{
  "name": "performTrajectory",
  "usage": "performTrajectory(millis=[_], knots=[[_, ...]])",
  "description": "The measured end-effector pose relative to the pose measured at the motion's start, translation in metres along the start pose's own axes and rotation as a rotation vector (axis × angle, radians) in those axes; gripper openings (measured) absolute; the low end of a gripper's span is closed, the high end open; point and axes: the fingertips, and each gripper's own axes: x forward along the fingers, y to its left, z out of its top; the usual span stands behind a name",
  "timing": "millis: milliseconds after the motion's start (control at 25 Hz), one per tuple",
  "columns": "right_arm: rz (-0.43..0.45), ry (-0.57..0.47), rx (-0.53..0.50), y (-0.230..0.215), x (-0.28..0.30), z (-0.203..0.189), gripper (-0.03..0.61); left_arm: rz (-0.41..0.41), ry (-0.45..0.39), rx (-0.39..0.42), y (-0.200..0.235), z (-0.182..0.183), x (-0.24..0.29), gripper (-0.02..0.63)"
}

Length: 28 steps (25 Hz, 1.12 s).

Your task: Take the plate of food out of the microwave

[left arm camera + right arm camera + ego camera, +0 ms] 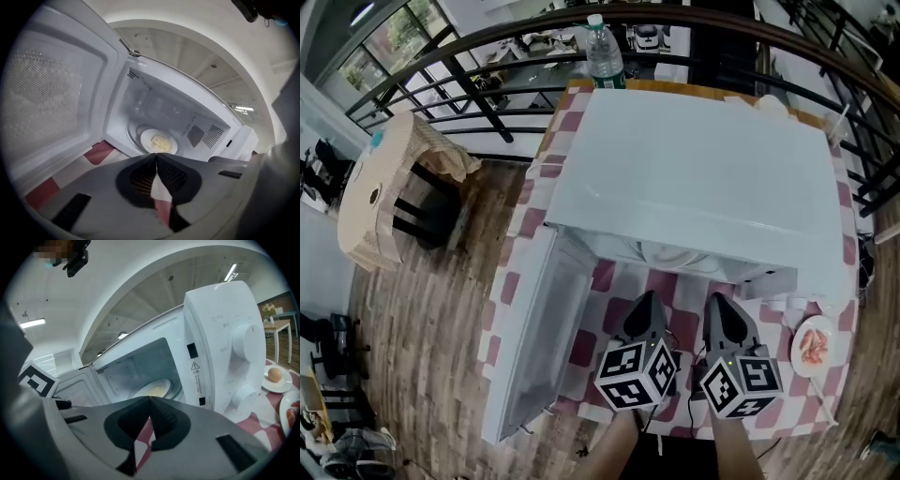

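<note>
Checked red-and-white tablecloth (581, 349) with a white microwave (703, 169) on it, black railing (487, 94) behind and a wood floor (422, 309) off to the side, that's the setup. The door (530, 347) is swung wide to the left, so the cavity is free to reach into. The plate of food (159, 141) sits inside on the glass turntable (132, 135), not yet touched.

Both tools hang side by side just in front of the opening. The left gripper (155, 155) has its jaws clenched tip to tip with nothing between them. The right gripper (150, 398) is the same, pinched together and empty. My read is that the step in hand is the reach-in, and nothing gets grabbed until those jaws spread.

How I'd do it: open up before going in, come in low and level, and take the rim at the near edge, one gripper on each side if it feels heavy. Bite the rim only, not the food. Lift just enough to clear the turntable, then draw straight out, keeping it flat and minding the door on the left and the lip of the cavity. It's probably slick if it's glazed, so pinch firmly.

The plate itself is round, pale and shallow, with a yellowish pile in the middle and the rim bare all round. Can't tell what the food is.
</note>
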Motion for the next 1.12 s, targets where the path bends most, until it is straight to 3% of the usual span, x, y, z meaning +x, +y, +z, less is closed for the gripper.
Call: performTrajectory(millis=[320,680,800,1120], knots=[[-0.030,0.032,0.012,-0.006,0.015,-0.009,-0.006,-0.077,0.057,-0.264,0.006,-0.004,0.027,0.021],[-0.058,0.050,0.009,-0.012,0.024,-0.014,-0.005,-0.128,0.052,-0.461,0.008,-0.001,0.043,0.041],[-0.067,0.051,0.010,-0.014,0.026,-0.015,-0.005,-0.130,0.049,-0.506,0.011,-0.001,0.046,0.043],[-0.074,0.062,0.017,-0.018,0.028,-0.018,-0.005,-0.087,0.065,-0.560,0.019,-0.008,0.053,0.142]])
